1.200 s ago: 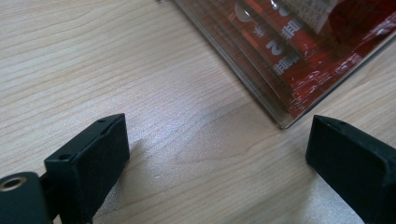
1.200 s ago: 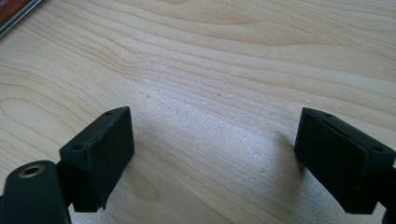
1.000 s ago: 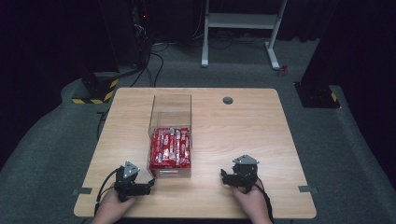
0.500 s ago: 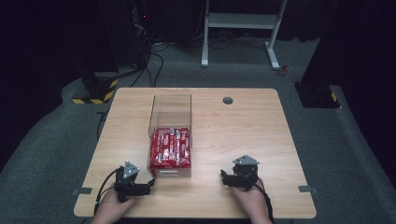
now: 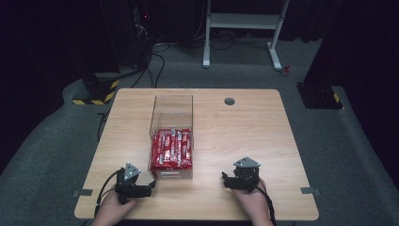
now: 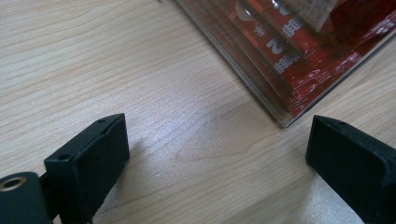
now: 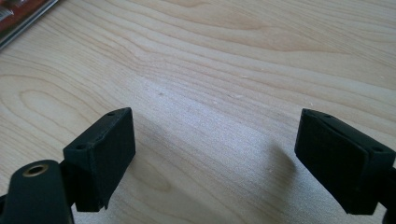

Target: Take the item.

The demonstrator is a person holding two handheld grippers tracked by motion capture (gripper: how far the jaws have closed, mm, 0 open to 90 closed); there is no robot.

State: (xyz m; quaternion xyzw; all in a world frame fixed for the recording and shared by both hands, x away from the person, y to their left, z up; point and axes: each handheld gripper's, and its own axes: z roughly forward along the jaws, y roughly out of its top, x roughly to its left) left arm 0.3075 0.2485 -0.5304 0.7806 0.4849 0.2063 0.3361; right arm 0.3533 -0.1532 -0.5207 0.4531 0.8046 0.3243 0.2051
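Note:
A clear plastic box [image 5: 171, 136] stands on the wooden table [image 5: 244, 136], its near half packed with red snack packets [image 5: 171, 149]. My left gripper [image 5: 149, 187] rests on the table near the front edge, just left of the box's near corner, held by a hand. Its jaws stand wide apart with bare wood between them; the box corner [image 6: 280, 119] with red packets [image 6: 299, 56] lies just ahead. My right gripper [image 5: 226, 181] rests at the front right, apart from the box. It is open, with bare wood between its fingers [image 7: 100, 156].
A small round grommet [image 5: 229, 101] sits near the table's far edge. A white desk frame [image 5: 244, 23] and cables lie on the dark carpet beyond. A sliver of the box [image 7: 18, 16] shows at the top left of the right gripper view.

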